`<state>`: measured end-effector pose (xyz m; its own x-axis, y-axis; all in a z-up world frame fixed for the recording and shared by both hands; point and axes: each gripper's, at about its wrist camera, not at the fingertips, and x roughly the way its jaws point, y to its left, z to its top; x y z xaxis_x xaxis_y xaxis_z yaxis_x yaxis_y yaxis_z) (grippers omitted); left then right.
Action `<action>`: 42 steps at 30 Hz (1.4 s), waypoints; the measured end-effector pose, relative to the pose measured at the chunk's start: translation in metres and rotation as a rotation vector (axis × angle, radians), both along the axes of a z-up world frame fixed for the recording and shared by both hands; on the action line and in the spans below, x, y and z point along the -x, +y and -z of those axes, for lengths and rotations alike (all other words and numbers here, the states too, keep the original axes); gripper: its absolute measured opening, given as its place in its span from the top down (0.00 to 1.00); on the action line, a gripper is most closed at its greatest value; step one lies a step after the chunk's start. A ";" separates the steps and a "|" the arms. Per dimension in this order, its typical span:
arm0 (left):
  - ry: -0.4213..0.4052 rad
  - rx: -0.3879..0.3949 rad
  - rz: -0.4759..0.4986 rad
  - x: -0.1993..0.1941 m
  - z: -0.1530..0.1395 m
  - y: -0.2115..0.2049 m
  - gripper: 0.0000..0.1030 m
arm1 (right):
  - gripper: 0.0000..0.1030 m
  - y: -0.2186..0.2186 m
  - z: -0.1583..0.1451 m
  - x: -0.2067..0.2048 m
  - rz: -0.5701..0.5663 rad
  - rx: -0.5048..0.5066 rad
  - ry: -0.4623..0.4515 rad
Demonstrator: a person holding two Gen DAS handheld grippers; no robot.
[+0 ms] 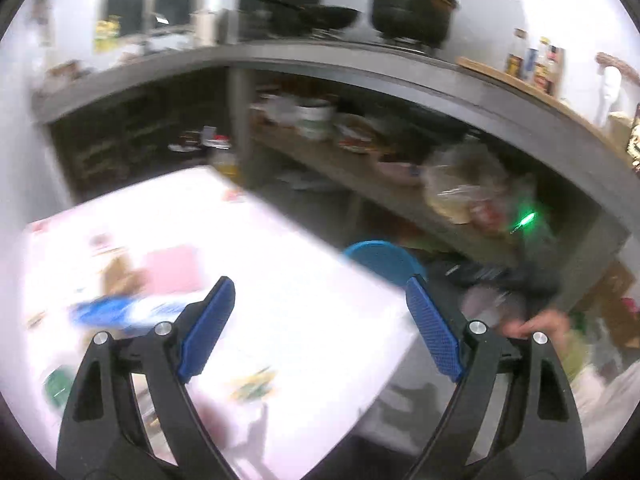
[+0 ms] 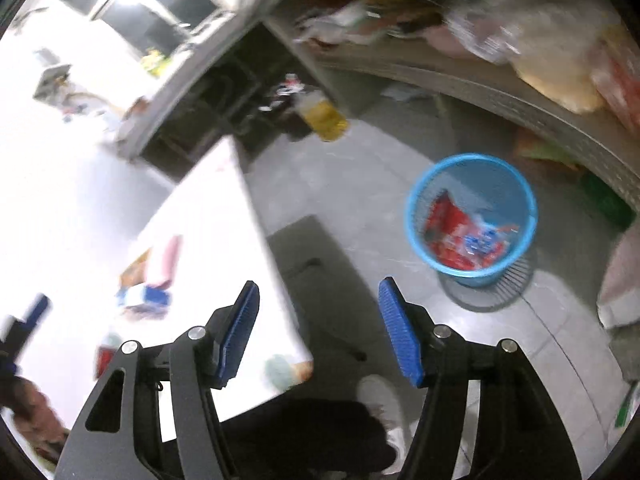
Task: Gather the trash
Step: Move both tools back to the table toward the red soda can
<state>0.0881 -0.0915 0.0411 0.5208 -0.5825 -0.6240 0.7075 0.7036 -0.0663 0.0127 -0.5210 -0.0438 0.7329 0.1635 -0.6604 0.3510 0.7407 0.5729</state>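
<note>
A white table (image 1: pixel 304 320) carries scattered trash: a blue-and-white wrapper (image 1: pixel 116 314), a pink piece (image 1: pixel 172 270), a brown piece (image 1: pixel 118 276) and a green-yellow wrapper (image 1: pixel 254 386). My left gripper (image 1: pixel 320 304) is open and empty above the table's right half. My right gripper (image 2: pixel 318 304) is open and empty above the table edge (image 2: pixel 280 300) and floor. A blue mesh bin (image 2: pixel 470 216) stands on the floor to its right, holding red and blue wrappers. The bin's rim also shows in the left wrist view (image 1: pixel 380 258). The blue-and-white wrapper shows in the right wrist view (image 2: pixel 142 296). Both views are motion-blurred.
A grey counter (image 1: pixel 360 60) with a pot (image 1: pixel 412 4) and a pan stands behind, with cluttered shelves beneath. A yellow-filled bottle (image 2: pixel 324 114) stands on the floor. The person's white shoe (image 2: pixel 380 400) is below my right gripper. Bags lie at the right.
</note>
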 end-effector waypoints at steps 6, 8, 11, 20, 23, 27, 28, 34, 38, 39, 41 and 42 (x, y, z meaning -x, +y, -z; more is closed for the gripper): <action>-0.068 -0.003 -0.171 0.032 0.006 0.103 0.19 | 0.35 0.069 -0.045 -0.012 -0.181 0.021 -0.108; -0.050 0.000 -0.220 0.036 0.014 0.131 0.19 | 0.33 0.101 -0.053 -0.019 -0.268 0.035 -0.145; -0.012 -0.014 -0.284 0.034 0.031 0.152 0.19 | 0.33 0.154 -0.060 -0.034 -0.430 0.073 -0.182; 0.118 0.000 -0.431 0.019 0.080 0.197 0.20 | 0.25 0.280 -0.062 -0.064 -0.755 0.237 -0.246; 0.120 0.021 -0.450 0.016 0.083 0.201 0.21 | 0.25 0.301 -0.057 -0.073 -0.794 0.307 -0.230; 0.135 0.039 -0.465 0.011 0.089 0.210 0.24 | 0.25 0.319 -0.052 -0.083 -0.822 0.377 -0.211; 0.137 0.040 -0.468 0.011 0.090 0.210 0.25 | 0.25 0.322 -0.050 -0.084 -0.823 0.390 -0.209; 0.177 0.089 -0.472 0.007 0.097 0.222 0.36 | 0.25 0.336 -0.043 -0.092 -0.824 0.461 -0.201; 0.190 0.107 -0.468 0.005 0.099 0.225 0.36 | 0.26 0.341 -0.040 -0.093 -0.818 0.492 -0.195; 0.191 0.108 -0.467 0.005 0.099 0.225 0.36 | 0.29 0.342 -0.039 -0.093 -0.819 0.497 -0.197; 0.190 0.110 -0.465 0.006 0.099 0.224 0.36 | 0.31 0.344 -0.038 -0.095 -0.820 0.504 -0.194; 0.191 0.112 -0.465 0.005 0.099 0.225 0.36 | 0.31 0.345 -0.037 -0.095 -0.819 0.506 -0.193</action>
<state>0.0829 0.1331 -0.0578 0.6234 -0.3852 -0.6804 0.2898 0.9221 -0.2564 0.1074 -0.1762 -0.0063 0.6216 0.4002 -0.6734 -0.4472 0.8871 0.1144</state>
